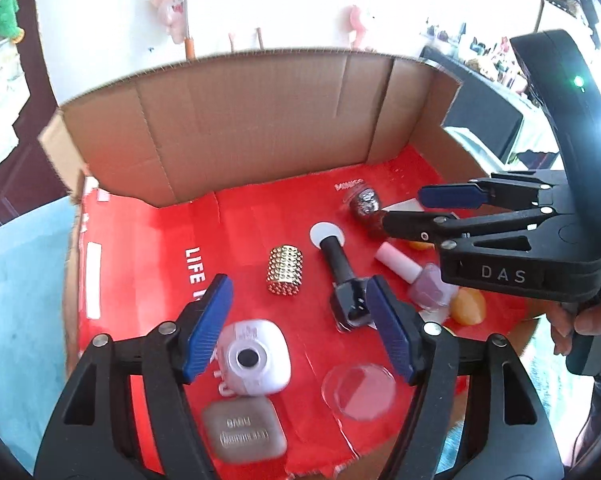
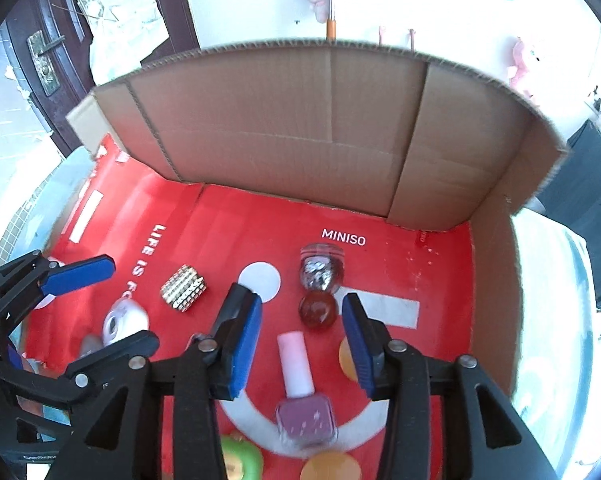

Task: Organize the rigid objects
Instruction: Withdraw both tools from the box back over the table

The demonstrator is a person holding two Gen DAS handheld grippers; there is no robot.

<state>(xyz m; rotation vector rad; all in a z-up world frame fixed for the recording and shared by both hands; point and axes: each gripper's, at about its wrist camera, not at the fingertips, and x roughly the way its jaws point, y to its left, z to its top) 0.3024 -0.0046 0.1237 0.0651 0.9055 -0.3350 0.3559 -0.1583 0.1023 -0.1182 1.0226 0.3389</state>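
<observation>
Red box floor (image 2: pixel 440 280), both hand-held grippers spread wide — left (image 1: pixel 300 328) above black bottle (image 1: pixel 346 280), right (image 2: pixel 302 344) over pink bottle (image 2: pixel 302 396)

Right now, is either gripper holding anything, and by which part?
Nothing is held. The left gripper and right gripper are both open, above the items on the red sheet.

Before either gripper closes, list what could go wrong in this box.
1. The pink-capped nail polish bottle lies on its side between the open right gripper fingers; closing on the round cap could roll it away.
2. The dark nail polish bottle lies close beside it, so either gripper may knock the neighbour.
3. The open left gripper and the right gripper work close together and could collide.
</observation>
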